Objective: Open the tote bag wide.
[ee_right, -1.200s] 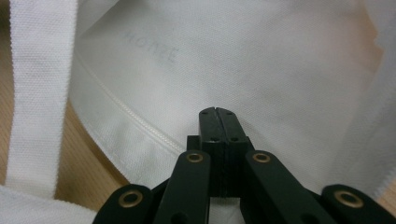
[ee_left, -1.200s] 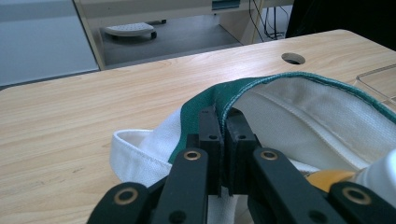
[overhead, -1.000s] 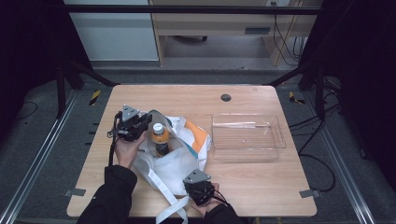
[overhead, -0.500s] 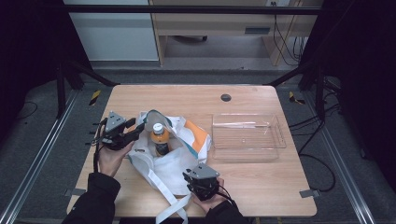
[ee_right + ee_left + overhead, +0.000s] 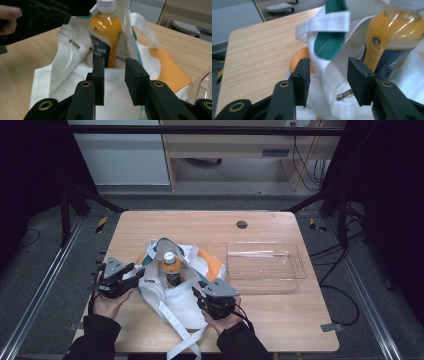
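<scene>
At the near edge of the table (image 5: pixel 280 330), the right gripper (image 5: pixel 199 296) is held in the person's right hand over the near part of a white cloth bag (image 5: pixel 177 302); in the right gripper view its jaws stand apart with nothing between them, the white fabric lying just below and beyond the tips. A long white strap (image 5: pixel 182 340) of the bag trails toward the near table edge. To the left, the left gripper (image 5: pixel 134 274) sits in the person's left hand at the bag's left edge; in the left gripper view its jaws are apart, with a fold of white cloth and a green panel (image 5: pixel 329 42) of the bag hanging in the gap, not pinched. Further in, a bottle of orange drink (image 5: pixel 171 267) with a white cap stands upright inside the mouth of the bag, the cloth gathered around its lower half; both gripper views show it directly beyond the jaws. An orange panel (image 5: pixel 212 262) of the bag lies flat on the table to the right of the bottle. Right of the bag, apart from it, stands a clear plastic tray (image 5: pixel 265 265). Beyond, near the far edge, a small dark round fitting (image 5: pixel 242 224) is set in the tabletop.
</scene>
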A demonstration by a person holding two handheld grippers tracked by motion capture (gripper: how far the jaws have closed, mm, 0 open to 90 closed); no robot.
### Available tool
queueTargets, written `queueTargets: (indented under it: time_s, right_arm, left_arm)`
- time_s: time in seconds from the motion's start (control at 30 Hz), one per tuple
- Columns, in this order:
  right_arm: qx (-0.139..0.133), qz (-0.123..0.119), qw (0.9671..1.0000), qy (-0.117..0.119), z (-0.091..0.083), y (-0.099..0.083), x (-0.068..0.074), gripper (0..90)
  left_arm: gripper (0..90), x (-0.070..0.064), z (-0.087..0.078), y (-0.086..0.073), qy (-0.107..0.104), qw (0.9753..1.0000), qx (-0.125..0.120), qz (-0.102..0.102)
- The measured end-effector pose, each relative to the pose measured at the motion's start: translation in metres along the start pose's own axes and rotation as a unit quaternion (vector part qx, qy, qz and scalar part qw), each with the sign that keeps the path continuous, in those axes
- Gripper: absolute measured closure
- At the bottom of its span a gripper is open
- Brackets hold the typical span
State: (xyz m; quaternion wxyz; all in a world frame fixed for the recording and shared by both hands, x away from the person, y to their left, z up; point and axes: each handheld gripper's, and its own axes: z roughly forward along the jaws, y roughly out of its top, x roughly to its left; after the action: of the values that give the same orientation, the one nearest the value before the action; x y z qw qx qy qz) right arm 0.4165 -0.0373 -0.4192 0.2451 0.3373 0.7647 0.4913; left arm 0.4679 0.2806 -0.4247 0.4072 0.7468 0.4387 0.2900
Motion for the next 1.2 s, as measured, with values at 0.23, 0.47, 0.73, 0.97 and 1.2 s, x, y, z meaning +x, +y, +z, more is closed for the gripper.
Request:
queueTargets:
  time_s: [0.23,0.47,0.73,0.97,1.2]
  right_arm:
    - [-0.010,0.005,0.9996,-0.026,0.014,0.012,-0.008,68.4]
    - [0.008,-0.010,0.9985,-0.054,0.042,0.018,-0.010,74.3]
    - [0.018,-0.015,0.9953,-0.094,0.058,0.026,-0.017,88.8]
    - [0.033,0.022,0.9911,-0.127,0.067,0.018,-0.041,88.8]
    - [0.059,0.030,0.9875,-0.144,0.082,0.007,-0.047,88.6]
  left_arm:
    - [65.3,0.002,0.007,-0.010,-0.010,0.9998,0.017,-0.007]
    - [78.9,0.005,0.012,-0.014,-0.011,0.9994,0.027,-0.016]
    - [86.8,0.006,0.016,-0.014,-0.018,0.9992,0.034,-0.015]
    - [87.5,0.005,0.016,-0.013,-0.023,0.9994,0.026,-0.005]
    - [87.4,0.005,0.016,-0.013,-0.022,0.9992,0.032,0.002]
